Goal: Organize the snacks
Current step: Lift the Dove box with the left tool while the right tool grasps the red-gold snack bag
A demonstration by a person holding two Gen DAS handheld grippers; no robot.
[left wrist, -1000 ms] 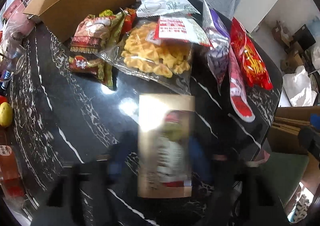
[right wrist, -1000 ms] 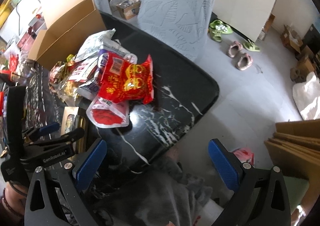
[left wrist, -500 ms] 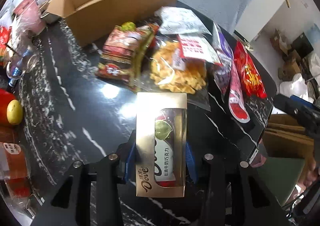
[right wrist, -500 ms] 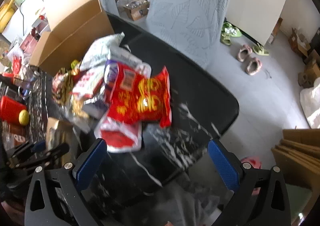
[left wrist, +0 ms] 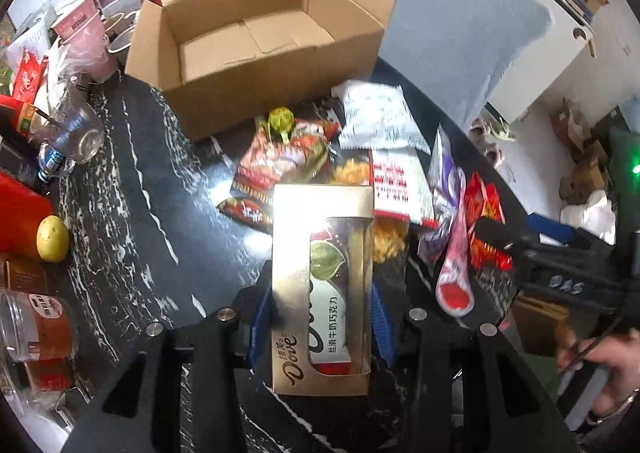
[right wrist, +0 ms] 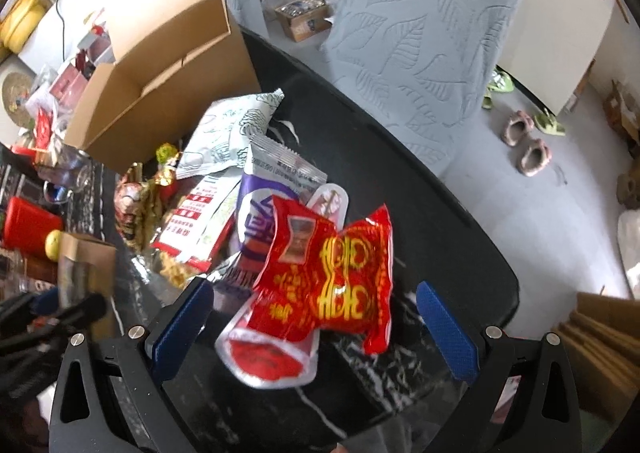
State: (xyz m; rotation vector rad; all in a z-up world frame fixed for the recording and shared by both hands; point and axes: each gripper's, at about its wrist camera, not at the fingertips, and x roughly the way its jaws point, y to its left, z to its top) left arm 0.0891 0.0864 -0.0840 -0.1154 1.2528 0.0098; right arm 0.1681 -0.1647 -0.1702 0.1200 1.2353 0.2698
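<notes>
My left gripper (left wrist: 320, 305) is shut on a gold Dove chocolate box (left wrist: 322, 285), held above the black marble table (left wrist: 132, 221); the box (right wrist: 86, 265) also shows at the left of the right wrist view. An open, empty cardboard box (left wrist: 256, 41) stands behind the snack pile. The pile holds a red-and-yellow bag (right wrist: 332, 277), a purple-and-white bag (right wrist: 264, 213), a white bag (left wrist: 376, 117), a clear bag of yellow crackers (left wrist: 388, 241) and a dark red bag (left wrist: 280, 165). My right gripper (right wrist: 316, 313) is open above the red-and-yellow bag, with nothing between its fingers.
At the table's left stand a red container (left wrist: 20, 213), a yellow fruit (left wrist: 52, 239), jars (left wrist: 36, 329) and a clear glass (left wrist: 76, 129). A grey covered chair (right wrist: 432, 33) stands behind the table. Slippers (right wrist: 524, 145) lie on the floor. Flat cardboard (right wrist: 600, 337) is at the right.
My left gripper has risen with the chocolate box, bringing the open cardboard box's inside into view. My right gripper has moved over the table to hover above the red-and-yellow bag.
</notes>
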